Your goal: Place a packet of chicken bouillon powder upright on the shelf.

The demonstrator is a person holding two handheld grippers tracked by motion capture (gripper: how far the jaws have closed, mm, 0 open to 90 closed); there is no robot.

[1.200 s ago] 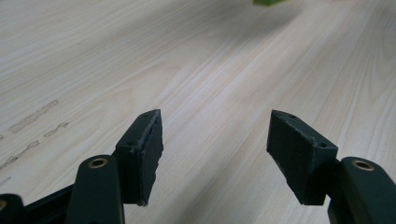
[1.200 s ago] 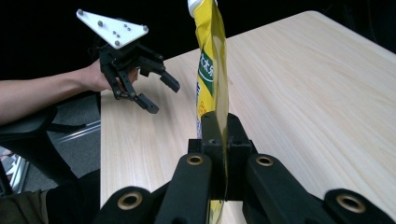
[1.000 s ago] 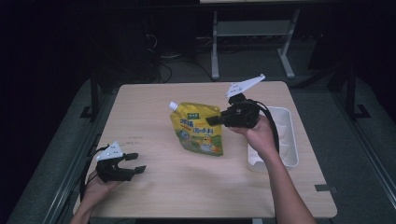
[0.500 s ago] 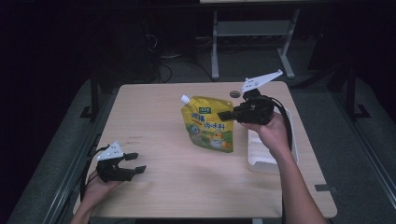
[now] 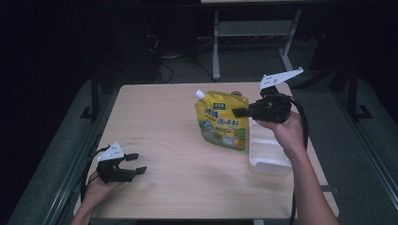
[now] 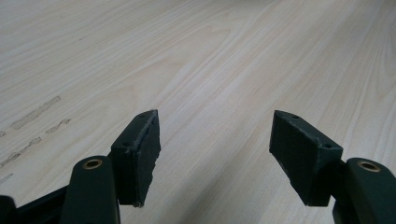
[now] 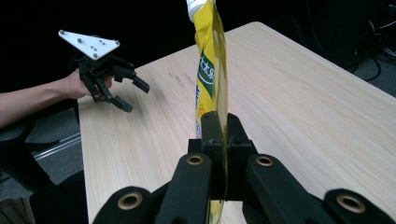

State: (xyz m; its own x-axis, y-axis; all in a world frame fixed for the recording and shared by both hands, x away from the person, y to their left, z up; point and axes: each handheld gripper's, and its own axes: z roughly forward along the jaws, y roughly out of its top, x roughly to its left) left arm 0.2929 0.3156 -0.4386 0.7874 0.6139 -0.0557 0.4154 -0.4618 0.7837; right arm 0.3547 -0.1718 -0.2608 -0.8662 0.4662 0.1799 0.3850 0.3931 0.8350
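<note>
Yellow pouch (image 5: 222,121) pinched edge-on in right gripper (image 7: 220,154), print unreadable, bottom cut off

Right of the frame's middle, the right claw (image 5: 236,112) is clamped on the edge of a yellow pouch (image 5: 222,121), which hangs upright above the pale wooden counter (image 5: 173,117) with its white spout (image 5: 200,94) at the upper left. Just right of the pouch, a white tray (image 5: 265,154) lies on the counter beneath the holding hand (image 5: 286,131). At the lower left, the left claw (image 5: 136,163) rests low over the counter, jaws apart with nothing between them.
</note>
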